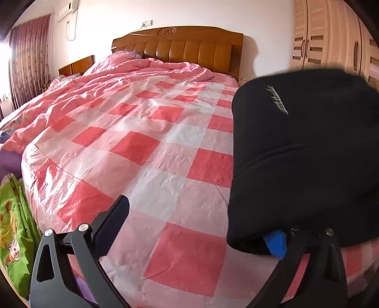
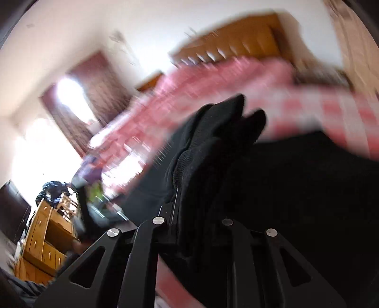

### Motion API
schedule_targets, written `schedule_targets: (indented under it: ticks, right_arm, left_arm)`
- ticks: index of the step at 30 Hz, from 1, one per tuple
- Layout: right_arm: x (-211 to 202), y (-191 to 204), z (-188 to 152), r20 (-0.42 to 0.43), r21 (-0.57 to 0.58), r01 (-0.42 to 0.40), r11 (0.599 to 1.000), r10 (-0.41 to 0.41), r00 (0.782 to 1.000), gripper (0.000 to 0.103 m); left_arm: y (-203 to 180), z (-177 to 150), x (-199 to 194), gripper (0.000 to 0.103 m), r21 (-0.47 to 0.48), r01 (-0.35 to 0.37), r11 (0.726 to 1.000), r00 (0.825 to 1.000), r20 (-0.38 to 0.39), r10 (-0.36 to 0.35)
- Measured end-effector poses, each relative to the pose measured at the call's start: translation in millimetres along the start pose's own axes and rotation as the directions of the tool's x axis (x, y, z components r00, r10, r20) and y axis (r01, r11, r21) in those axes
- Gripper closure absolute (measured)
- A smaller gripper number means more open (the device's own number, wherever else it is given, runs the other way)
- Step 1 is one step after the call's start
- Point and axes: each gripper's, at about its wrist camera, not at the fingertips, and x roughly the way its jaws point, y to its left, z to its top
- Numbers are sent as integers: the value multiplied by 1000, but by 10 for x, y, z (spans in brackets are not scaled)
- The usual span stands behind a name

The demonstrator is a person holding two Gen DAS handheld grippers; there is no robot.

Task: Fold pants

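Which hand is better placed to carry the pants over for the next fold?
Right. Its tool is already shut on a bunch of the pants; the left tool stands open, gripping nothing, pants draped over one finger.

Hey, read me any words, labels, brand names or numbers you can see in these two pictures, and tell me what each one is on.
Nothing can be read.
Black pants: a small pale printed mark, too blurred and tilted to read.
Wooden headboard: a carved ornament, a pattern rather than letters.
Air conditioner: no legible label.
Right wrist view: motion-blurred throughout, no text visible.
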Motion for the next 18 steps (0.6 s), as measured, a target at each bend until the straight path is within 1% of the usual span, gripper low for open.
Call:
schedule_targets:
  ticks: [1,2,3,4,7,10,11,13,15,17,18]
  right_arm:
    - [46,-130,-92,-20,40,6,999,-5,1000,86]
    - [107,-295,-195,-31,98,-6,995,10,999,86]
    - [87,-388,-243,1,139,-61,988,61,998,86]
    - [96,-405,-263,3,149,-70,986,71,998,86]
    - [79,-314,-246,6,105,-54,993,54,999,86]
    - [20,-345,-268,29,123,-65,990,61,998,86]
    - [-51,-325,-264,50,117,-61,991,56,997,86]
    - [-215,-280,-252,96,92,-44,995,35,995,86]
    - [-348,-301,-265,124,89,-31,996,20,992,86]
    - [-318,-435,-325,95,123,-2,992,-10,995,86]
    - [-233,-567,-394,61,172,9,985,-20,998,86]
  left_arm:
    - [-8,-1,30,2,-5,2,1000,1000,-5,-2]
    - [-19,-2,59,2,-12,9,1000,1000,-13,-9]
    - [-46,1,75,2,-13,13,1000,1000,-18,-13]
    - [-73,6,74,1,-4,-1,1000,1000,-11,1]
    - [-109,23,66,1,24,-34,999,999,-12,34]
    - [-107,30,61,1,18,-42,999,999,-21,43]
    - [-124,33,42,1,21,-50,999,999,-18,50]
    - [-196,41,-9,1,49,-65,997,998,-2,66]
    - [-323,53,-79,1,106,-83,991,996,23,81]
    - [-440,56,-88,1,154,-94,984,995,32,90]
    - [-475,51,-74,1,165,-99,981,995,31,95]
